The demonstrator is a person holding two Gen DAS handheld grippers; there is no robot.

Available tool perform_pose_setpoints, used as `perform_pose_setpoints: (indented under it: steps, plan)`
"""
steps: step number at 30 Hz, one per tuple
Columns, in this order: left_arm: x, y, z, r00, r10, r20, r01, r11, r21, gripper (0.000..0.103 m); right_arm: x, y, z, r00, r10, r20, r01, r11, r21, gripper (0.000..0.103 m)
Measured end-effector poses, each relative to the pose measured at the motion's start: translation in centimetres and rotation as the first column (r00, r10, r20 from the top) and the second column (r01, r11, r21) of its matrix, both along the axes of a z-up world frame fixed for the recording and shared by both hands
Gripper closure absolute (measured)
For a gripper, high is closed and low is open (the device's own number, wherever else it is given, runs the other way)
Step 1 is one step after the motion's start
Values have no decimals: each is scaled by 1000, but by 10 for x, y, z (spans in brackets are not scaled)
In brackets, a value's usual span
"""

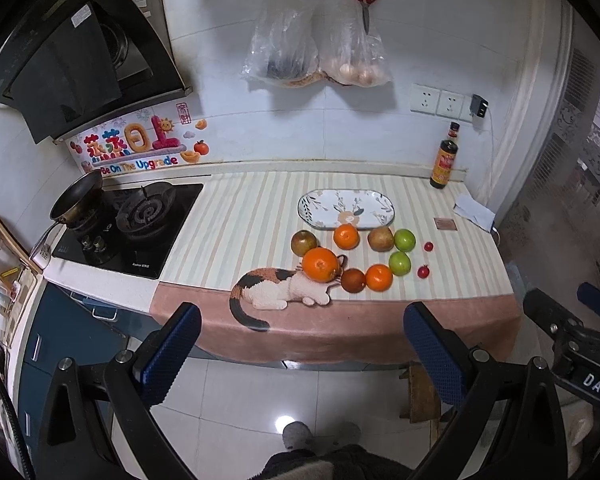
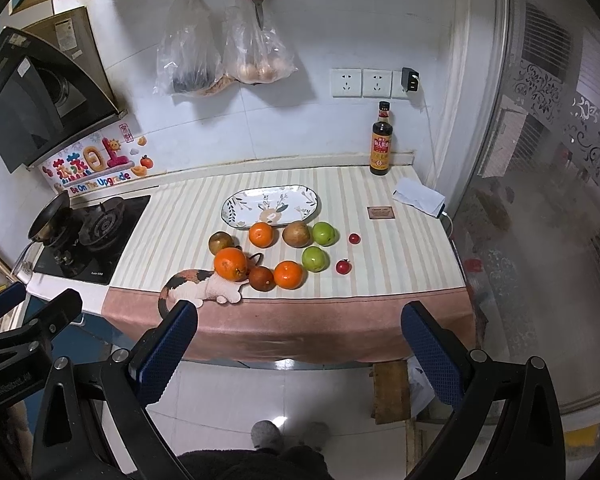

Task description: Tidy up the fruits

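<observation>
Fruits point(image 1: 352, 258) beside plate point(image 1: 346, 209); sticker point(image 1: 134, 150) seemingly reads "Be On The Upgrade".

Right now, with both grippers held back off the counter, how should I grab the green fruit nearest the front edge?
Grip the front green fruit across its round middle, coming down from above with the right gripper, probably fingers front to back. An orange sits close on its left, the second green fruit close behind; its right side toward the small red fruit is open.
</observation>
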State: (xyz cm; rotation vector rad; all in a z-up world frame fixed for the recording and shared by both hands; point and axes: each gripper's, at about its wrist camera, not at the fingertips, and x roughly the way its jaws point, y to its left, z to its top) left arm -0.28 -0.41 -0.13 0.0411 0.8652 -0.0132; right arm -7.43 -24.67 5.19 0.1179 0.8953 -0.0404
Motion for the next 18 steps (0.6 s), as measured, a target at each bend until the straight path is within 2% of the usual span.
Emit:
perform_pose_setpoints:
  steps: [4, 7, 10, 14, 18]
  plan:
    - [18, -4, -12, 998, 58, 30, -59, 998, 29, 0, 16, -13, -12, 1000, 7, -7, -6, 999, 36, 0]
    - [41, -5, -27, 993, 112, 41, -115, 991, 66, 0, 40, -23, -35, 999, 14, -29, -12, 997, 73, 0]
    - [69, -3, -48, 988, 153, 15, -153, 982, 108, 0, 70, -29, -63, 997, 13, -70, -6, 994, 105, 0]
    - [115, 7, -86, 980, 186, -76, -176, 976, 127, 0, 118, -30, -110, 989, 8, -144, 14, 988, 151, 0]
    - [173, 18, -139, 954, 187, -236, -171, 981, 88, 0, 162, -28, -162, 974, 0, -229, 46, 980, 196, 0]
